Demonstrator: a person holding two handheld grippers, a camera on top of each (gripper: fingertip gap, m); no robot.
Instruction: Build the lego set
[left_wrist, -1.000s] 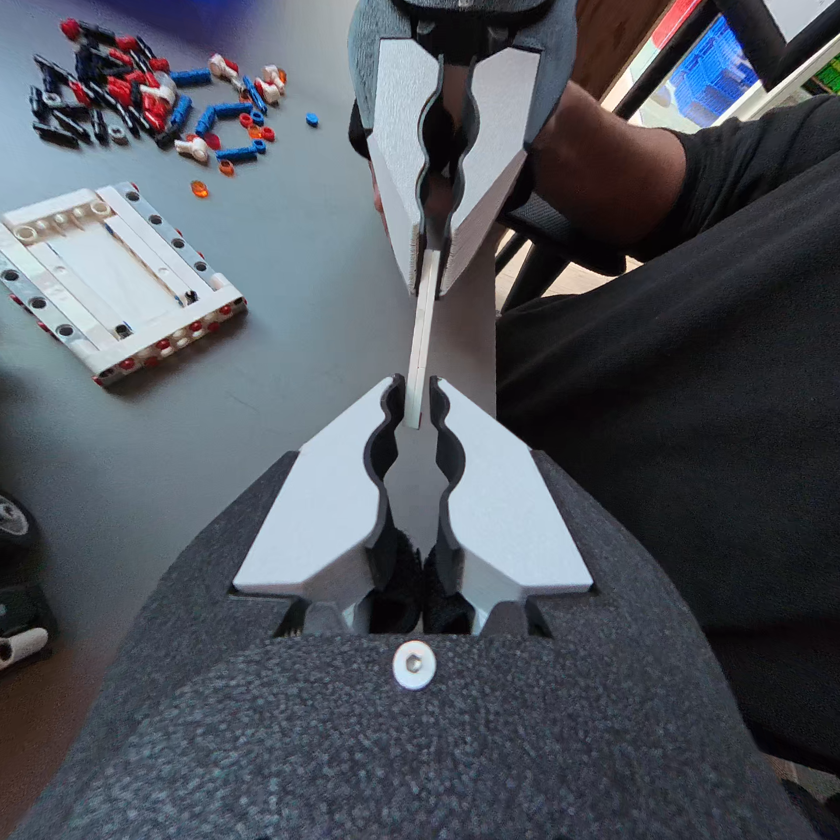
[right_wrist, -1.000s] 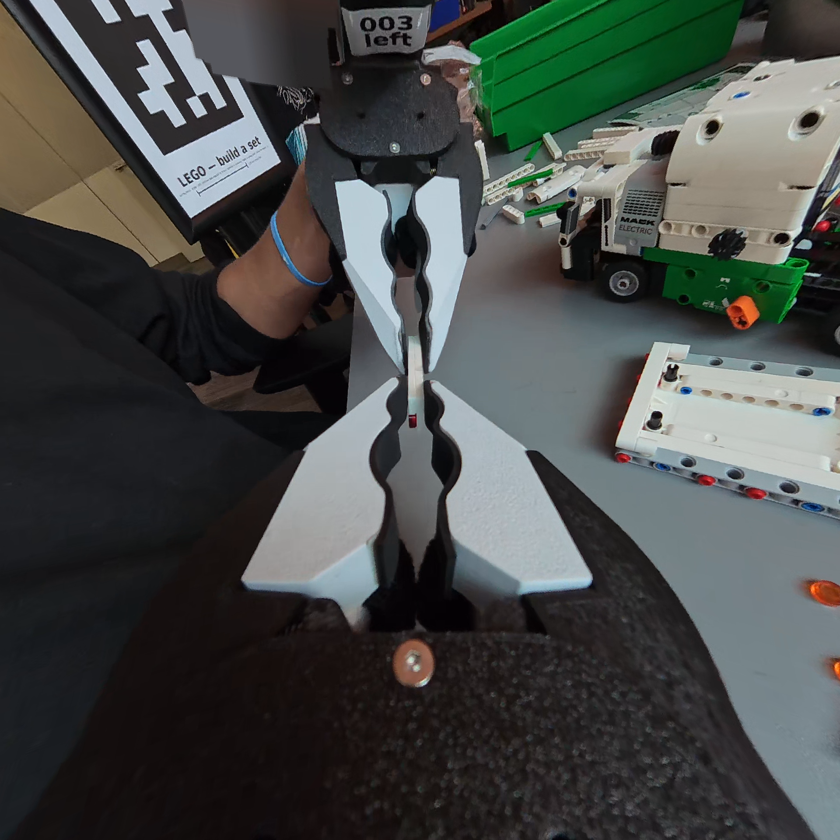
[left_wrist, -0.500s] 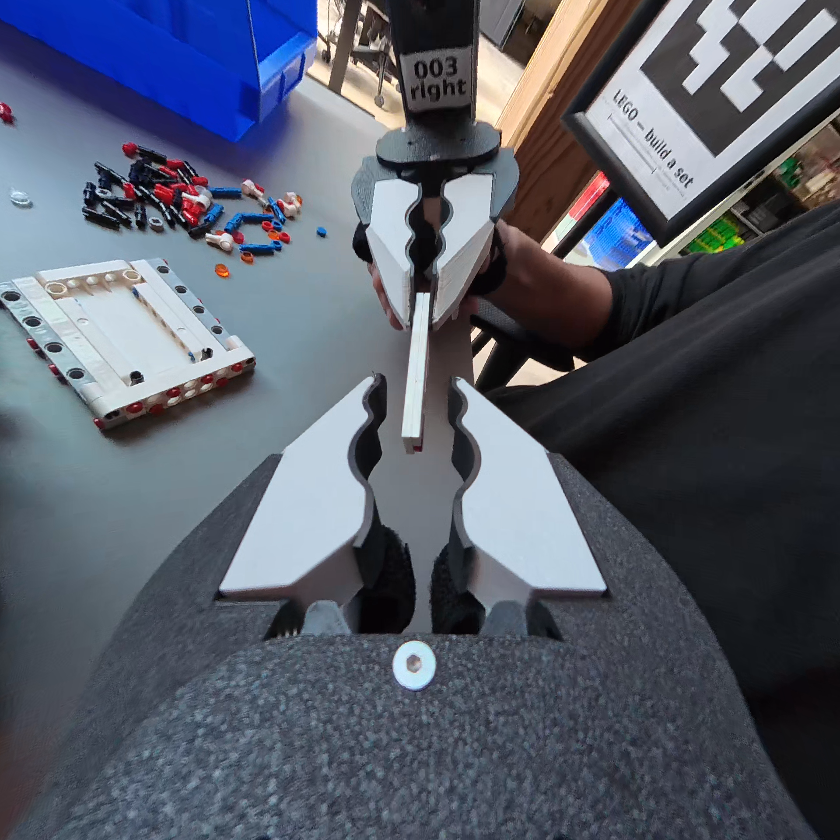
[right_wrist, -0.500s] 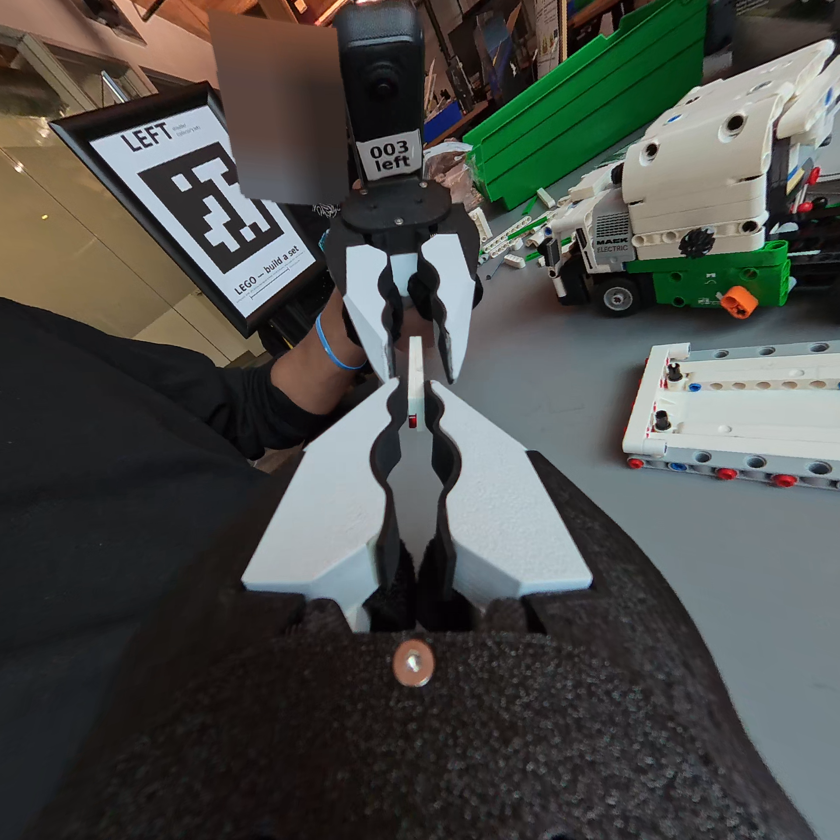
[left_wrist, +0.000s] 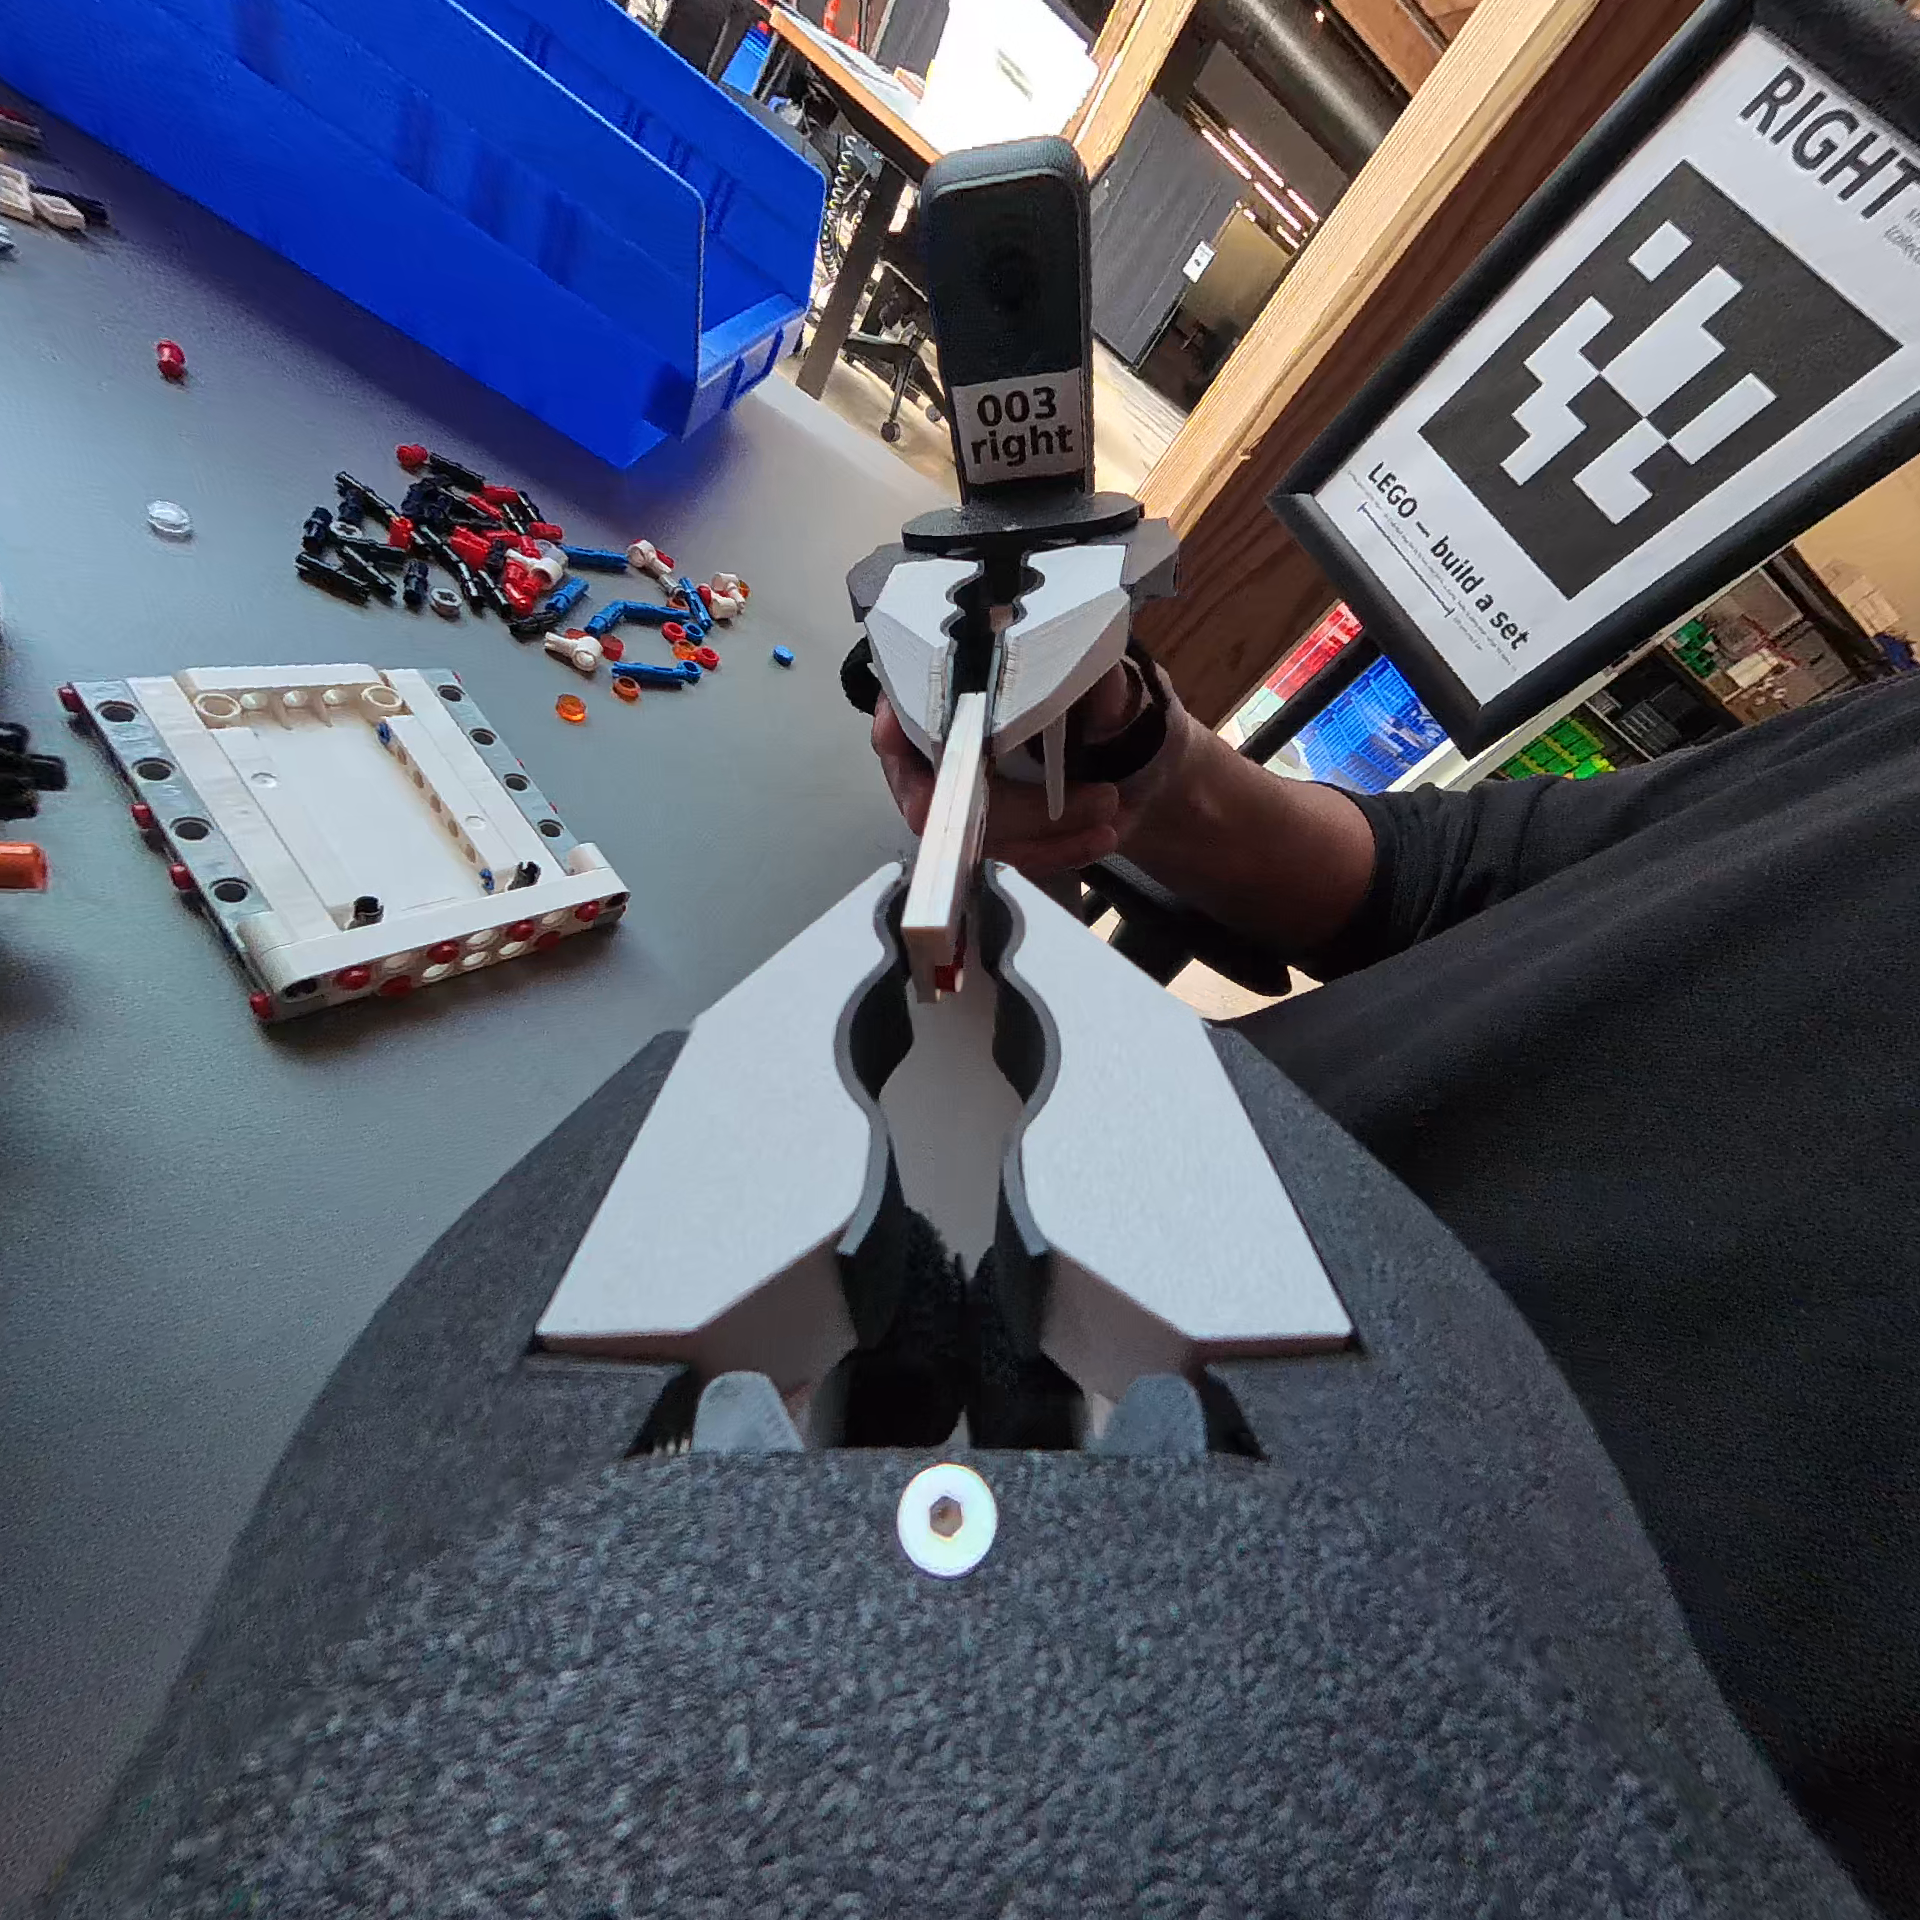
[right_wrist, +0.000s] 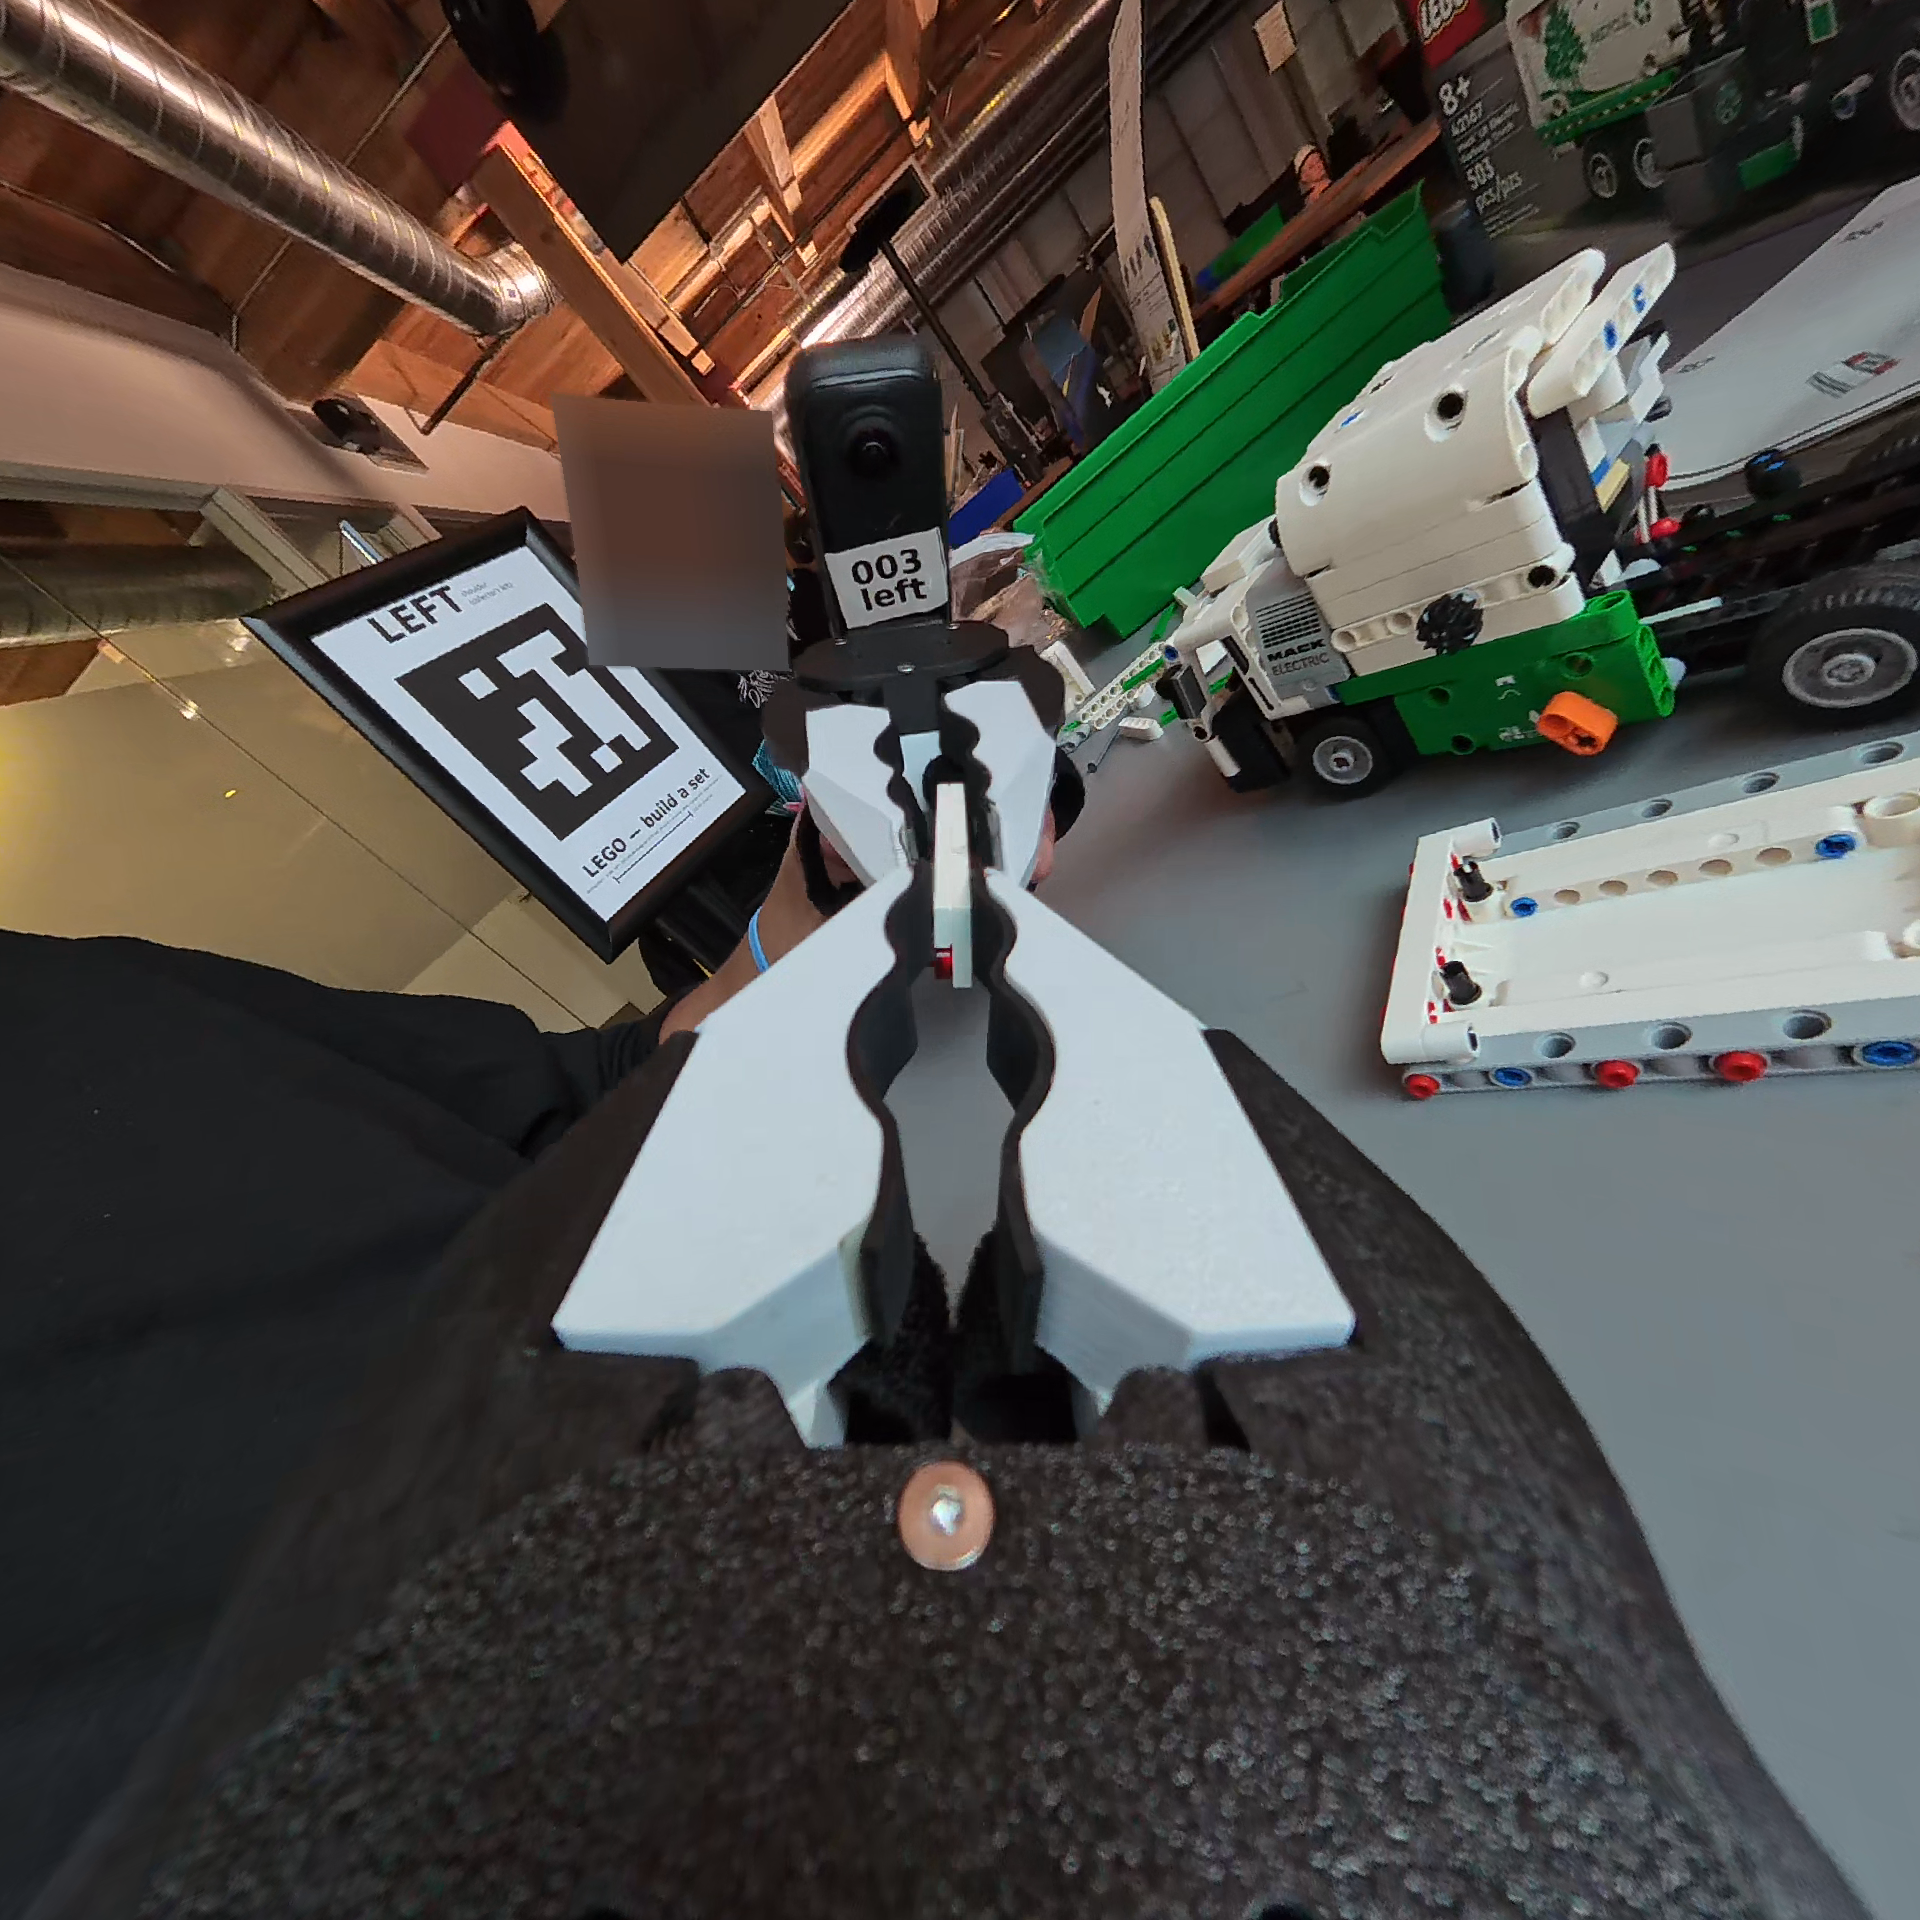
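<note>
The two grippers face each other above the grey table edge, with a thin white flat piece (left_wrist: 951, 831) spanning between them. The piece has a small red pin at each end. My left gripper (left_wrist: 945, 904) is shut on one end, the red pin just inside its tips. My right gripper (left_wrist: 971, 707) is shut on the other end. In the right wrist view my right gripper (right_wrist: 948, 894) pinches the white piece (right_wrist: 951, 914). The left gripper (right_wrist: 940, 831) grips its far end there. A person's hands hold both grippers.
A white and grey frame assembly (left_wrist: 343, 821) lies on the table, also in the right wrist view (right_wrist: 1662, 935). A pile of small red, blue and black pins (left_wrist: 499, 561) and a blue bin (left_wrist: 416, 208) lie beyond it. A toy truck (right_wrist: 1455, 582) and green bin (right_wrist: 1247, 395) stand far right. Left and right tips are no more than a few centimetres apart.
My left gripper opened around the white piece half a second ago and has shut on it again, farther along. The right gripper kept its hold. Both grippers tilted upward.
</note>
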